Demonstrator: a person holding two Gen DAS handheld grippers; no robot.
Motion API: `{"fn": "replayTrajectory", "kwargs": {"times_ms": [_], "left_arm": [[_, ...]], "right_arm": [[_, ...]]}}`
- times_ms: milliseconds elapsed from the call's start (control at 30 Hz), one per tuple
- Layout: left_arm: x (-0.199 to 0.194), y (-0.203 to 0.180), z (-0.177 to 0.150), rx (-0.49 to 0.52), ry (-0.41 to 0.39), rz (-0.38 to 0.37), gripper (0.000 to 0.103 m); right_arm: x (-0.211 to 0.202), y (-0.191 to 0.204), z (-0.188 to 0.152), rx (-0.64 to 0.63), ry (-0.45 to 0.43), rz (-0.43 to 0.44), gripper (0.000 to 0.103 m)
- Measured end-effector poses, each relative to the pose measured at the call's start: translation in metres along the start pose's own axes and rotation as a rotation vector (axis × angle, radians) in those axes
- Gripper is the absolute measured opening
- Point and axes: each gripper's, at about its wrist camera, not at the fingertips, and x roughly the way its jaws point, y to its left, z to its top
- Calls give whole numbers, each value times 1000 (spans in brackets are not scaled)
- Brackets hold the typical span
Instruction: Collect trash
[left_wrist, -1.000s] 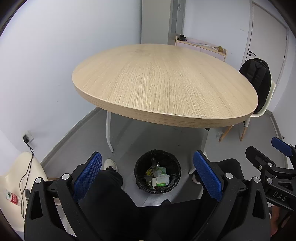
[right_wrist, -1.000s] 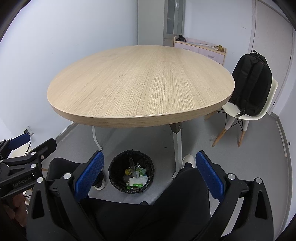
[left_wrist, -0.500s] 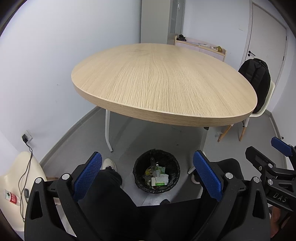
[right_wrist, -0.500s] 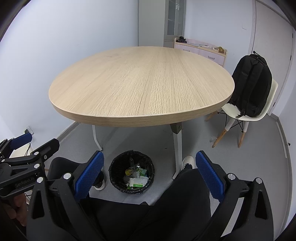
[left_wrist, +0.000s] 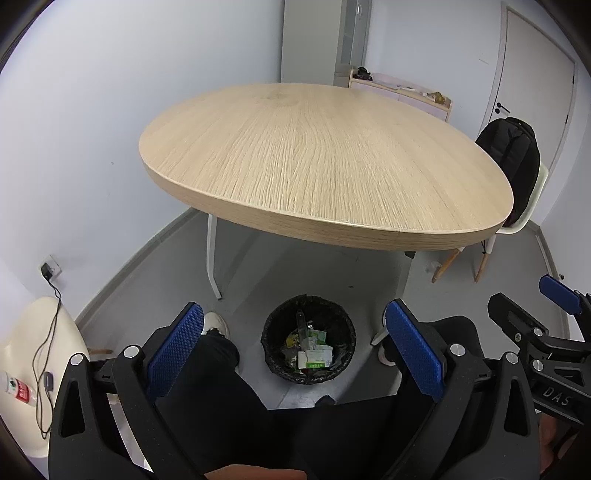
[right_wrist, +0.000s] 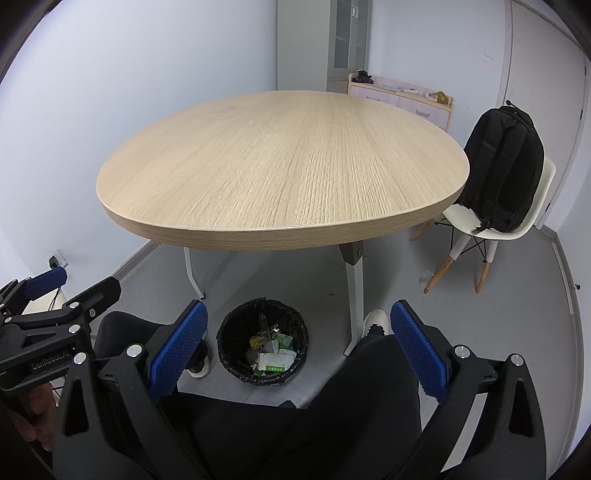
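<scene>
Both tools hang empty over the person's lap, the left gripper (left_wrist: 293, 349) and the right gripper (right_wrist: 297, 339) each with blue pads spread wide and nothing between them. The trash (left_wrist: 312, 354) sits piled inside the black bin (left_wrist: 273, 325) on the floor under the round table (left_wrist: 314, 155), whose top shows bare wood. By the look of it the collecting is done or nearly so, unless stray bits lie out of view.
</scene>
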Motion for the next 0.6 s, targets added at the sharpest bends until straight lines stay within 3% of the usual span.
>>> {"fn": "replayTrajectory", "kwargs": {"times_ms": [600], "left_arm": [[10,-13,6,16,8,10,96]], "right_arm": [[3,-3,0,-14,1,18,95]]}}
